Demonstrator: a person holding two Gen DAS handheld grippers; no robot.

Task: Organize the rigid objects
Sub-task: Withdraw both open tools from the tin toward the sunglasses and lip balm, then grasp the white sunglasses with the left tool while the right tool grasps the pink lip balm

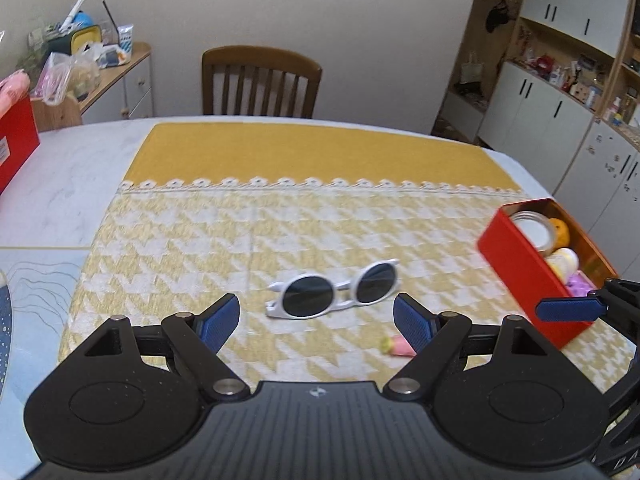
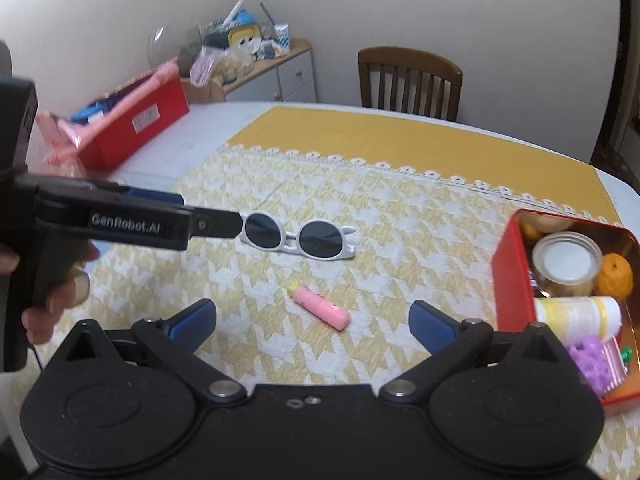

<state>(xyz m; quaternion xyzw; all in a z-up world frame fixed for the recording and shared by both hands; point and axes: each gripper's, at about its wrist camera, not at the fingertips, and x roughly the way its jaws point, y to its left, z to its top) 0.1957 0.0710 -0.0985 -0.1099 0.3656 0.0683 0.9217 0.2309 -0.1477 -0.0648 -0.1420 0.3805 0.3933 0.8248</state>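
We count one pair of white round sunglasses (image 1: pixel 335 290) mid-cloth | one pink tube (image 2: pixel 320 306), maybe a highlighter | one red tin (image 2: pixel 516 276) | left gripper (image 1: pixel 316 320), right gripper (image 2: pixel 312 322): jaws wide, empty

I count one pair of white sunglasses (image 2: pixel 298 238) and one pink marker (image 2: pixel 320 306) lying loose on the yellow cloth. One open red tin (image 2: pixel 510 276) at the right edge of the frame holds one jar (image 2: pixel 568 262), one orange (image 2: pixel 616 274), one white tube (image 2: pixel 580 314) and one purple piece (image 2: pixel 590 360). One wooden chair (image 2: pixel 410 82) stands at the top, and one long red box (image 2: pixel 136 128) sits upper left.
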